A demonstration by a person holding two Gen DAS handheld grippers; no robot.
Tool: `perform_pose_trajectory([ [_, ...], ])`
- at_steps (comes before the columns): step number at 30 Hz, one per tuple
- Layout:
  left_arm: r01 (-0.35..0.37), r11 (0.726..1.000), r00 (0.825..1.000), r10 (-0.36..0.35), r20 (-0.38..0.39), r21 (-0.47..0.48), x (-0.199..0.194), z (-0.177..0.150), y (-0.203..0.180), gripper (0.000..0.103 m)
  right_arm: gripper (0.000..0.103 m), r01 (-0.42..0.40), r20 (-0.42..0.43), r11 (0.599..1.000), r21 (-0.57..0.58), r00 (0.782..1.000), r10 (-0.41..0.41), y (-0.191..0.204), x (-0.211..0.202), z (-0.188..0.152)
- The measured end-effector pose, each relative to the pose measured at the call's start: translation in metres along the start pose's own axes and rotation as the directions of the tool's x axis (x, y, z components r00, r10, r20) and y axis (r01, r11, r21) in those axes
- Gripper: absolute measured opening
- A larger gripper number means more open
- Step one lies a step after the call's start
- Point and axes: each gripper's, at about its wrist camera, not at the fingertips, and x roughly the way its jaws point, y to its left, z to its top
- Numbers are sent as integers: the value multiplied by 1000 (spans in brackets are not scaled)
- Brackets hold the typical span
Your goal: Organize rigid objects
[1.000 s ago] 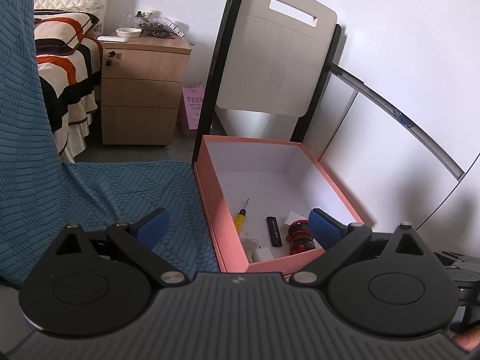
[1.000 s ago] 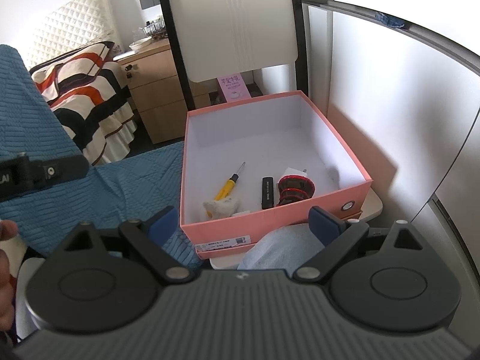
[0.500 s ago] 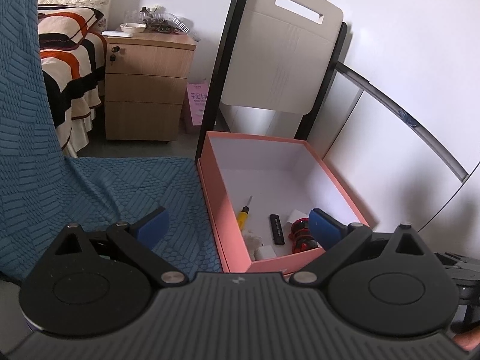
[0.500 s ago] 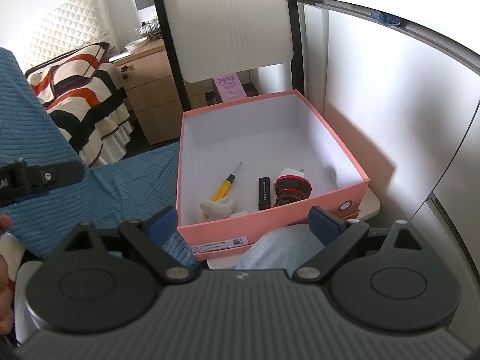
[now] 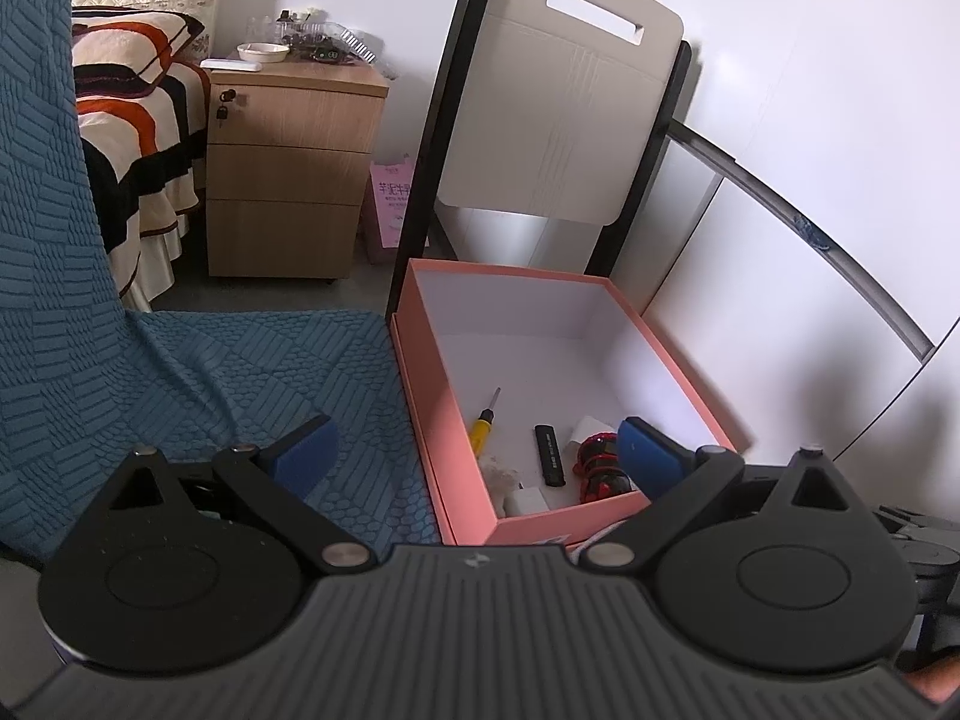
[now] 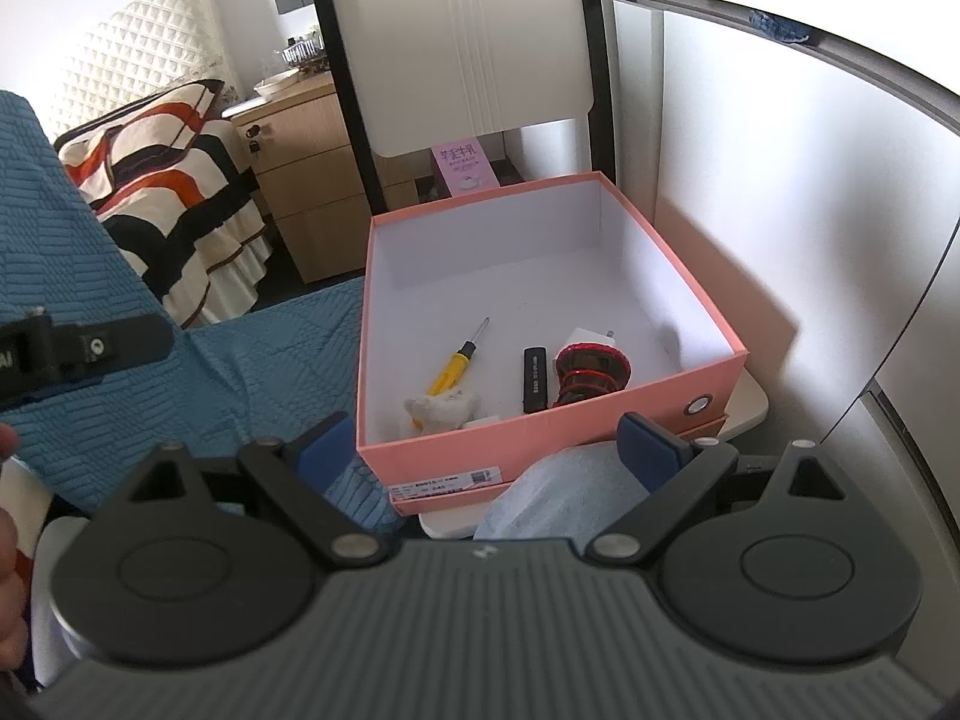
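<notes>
A pink open box (image 5: 420,396) (image 6: 708,384) holds a yellow screwdriver (image 5: 483,423) (image 6: 453,363), a black stick-shaped device (image 5: 549,456) (image 6: 535,378), a red and black coiled object (image 5: 600,459) (image 6: 591,372), a white charger (image 6: 585,337) and a small white toy (image 5: 501,474) (image 6: 444,408). My left gripper (image 5: 474,450) is open and empty, held above the box's near left corner. My right gripper (image 6: 486,438) is open and empty, held in front of the box's near wall.
A blue patterned cover (image 5: 180,372) (image 6: 240,384) lies left of the box. A white chair back (image 5: 564,120) (image 6: 474,42) stands behind it. A wooden nightstand (image 5: 288,168) and striped bed (image 5: 132,144) are at back left. A white wall panel (image 5: 780,312) runs on the right.
Both grippers have shifted slightly, and the box sits a little more to the right in the left view. Both stay open and empty.
</notes>
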Motion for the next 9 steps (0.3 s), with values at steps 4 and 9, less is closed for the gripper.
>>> perform_pose_trajectory([
  [4,1,1000,1000,-1,5,7,-1,-1,1,101,95,-1,1,1000,1,1000,1,0,0,0],
  [9,3,1000,1000,-3,-2,2,-1,-1,2,101,95,2,8,1000,-13,1000,-2,0,-1,0],
])
